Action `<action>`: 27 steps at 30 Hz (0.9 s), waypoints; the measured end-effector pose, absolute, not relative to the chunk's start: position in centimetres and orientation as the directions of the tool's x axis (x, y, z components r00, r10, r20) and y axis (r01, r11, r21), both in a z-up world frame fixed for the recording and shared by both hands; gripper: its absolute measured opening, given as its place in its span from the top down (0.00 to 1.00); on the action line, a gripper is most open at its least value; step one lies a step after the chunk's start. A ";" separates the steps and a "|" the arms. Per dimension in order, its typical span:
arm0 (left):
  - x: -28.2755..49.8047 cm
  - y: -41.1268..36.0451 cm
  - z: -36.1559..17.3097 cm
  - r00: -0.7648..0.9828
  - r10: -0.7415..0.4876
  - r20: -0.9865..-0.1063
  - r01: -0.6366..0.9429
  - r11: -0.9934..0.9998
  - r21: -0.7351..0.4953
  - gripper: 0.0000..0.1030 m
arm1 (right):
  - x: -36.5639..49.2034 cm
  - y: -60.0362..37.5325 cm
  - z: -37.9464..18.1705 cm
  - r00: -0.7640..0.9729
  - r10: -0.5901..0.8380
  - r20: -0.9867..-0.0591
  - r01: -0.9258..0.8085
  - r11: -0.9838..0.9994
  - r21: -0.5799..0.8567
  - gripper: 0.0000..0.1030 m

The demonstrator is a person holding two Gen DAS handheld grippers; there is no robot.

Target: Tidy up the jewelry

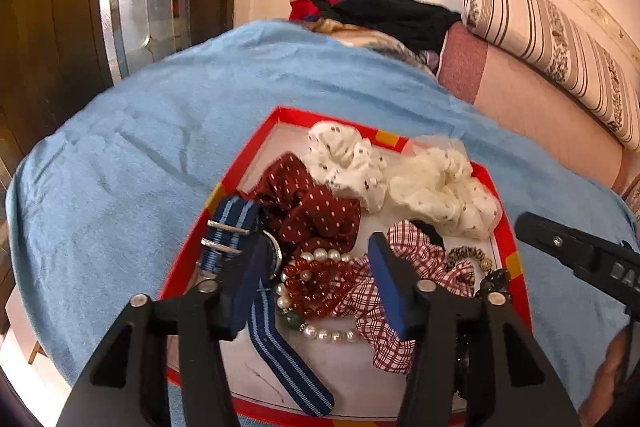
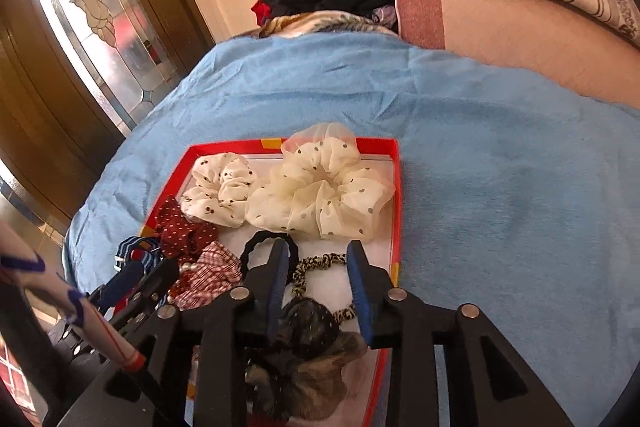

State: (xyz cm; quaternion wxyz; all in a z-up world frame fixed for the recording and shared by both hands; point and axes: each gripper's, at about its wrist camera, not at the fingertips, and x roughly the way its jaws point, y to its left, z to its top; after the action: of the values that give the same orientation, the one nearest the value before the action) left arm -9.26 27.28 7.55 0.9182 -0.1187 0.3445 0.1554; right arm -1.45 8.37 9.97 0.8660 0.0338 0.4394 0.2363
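A shallow red box [image 1: 505, 227] heaped with hair ties and jewelry sits on a blue towel [image 1: 140, 155] spread over a bed. Inside, a red bead bracelet [image 1: 316, 287] lies coiled with a pearl strand [image 1: 330, 335] near the middle, a blue striped watch strap [image 1: 276, 351] trailing from the left wall toward the near edge. A maroon dotted scrunchie [image 1: 316, 211] and a red checked scrunchie [image 1: 384, 307] flank the beads; two cream dotted scrunchies [image 2: 320, 195] fill the far end, the larger draped over the far rim.

The left gripper [image 1: 312, 287] points down into the box from the near side, its blue-padded jaws spread wide, the bead bracelet and pearls between them, nothing pinched. One finger lies over the watch strap, the other against the checked scrunchie.

The right gripper [image 2: 318, 291] hovers over the box's right half, jaws parted either side of a leopard-print hair tie [image 2: 320, 263], with a black hair tie [image 2: 264, 247] just past its left finger and a dark mottled scrunchie [image 2: 308, 359] beneath. It grips nothing.

The box's right wall runs close to the right finger; beyond it the towel stretches open toward a pink mattress [image 2: 520, 23] and a striped bolster [image 1: 560, 39]. Folded dark clothes [image 1: 392, 15] lie at the towel's far edge, well apart from the box. A glass-panelled wooden door [image 2: 92, 11] stands to the left.
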 end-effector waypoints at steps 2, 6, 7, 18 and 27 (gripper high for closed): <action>-9.8 26.8 8.2 0.732 0.233 -0.641 -0.370 0.925 -0.087 0.31 | -2.5 7.7 10.7 0.521 0.436 -0.734 -0.377 0.889 0.260 0.57; -11.0 25.9 9.2 0.763 0.260 -0.593 -0.367 0.928 -0.066 0.18 | -4.9 6.2 12.1 0.549 0.433 -0.715 -0.379 0.891 0.249 0.49; -11.3 25.7 9.5 0.768 0.264 -0.584 -0.365 0.929 -0.060 0.14 | -5.7 5.8 12.5 0.561 0.426 -0.710 -0.377 0.895 0.239 0.44; -19.8 20.5 16.0 0.778 0.299 -0.552 -0.366 0.930 -0.013 0.00 | -16.2 -1.6 17.8 0.693 0.333 -0.640 -0.336 0.934 0.122 0.22; -29.4 16.1 20.8 0.815 0.325 -0.479 -0.334 0.940 0.069 0.00 | -27.3 -5.0 21.3 0.781 0.338 -0.524 -0.365 0.929 0.056 0.10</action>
State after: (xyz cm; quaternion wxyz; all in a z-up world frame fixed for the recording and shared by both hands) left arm -29.44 16.15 20.78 0.9527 -0.0091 0.2498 0.1729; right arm -27.31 -5.03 21.33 0.9434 -0.0243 0.2732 0.1863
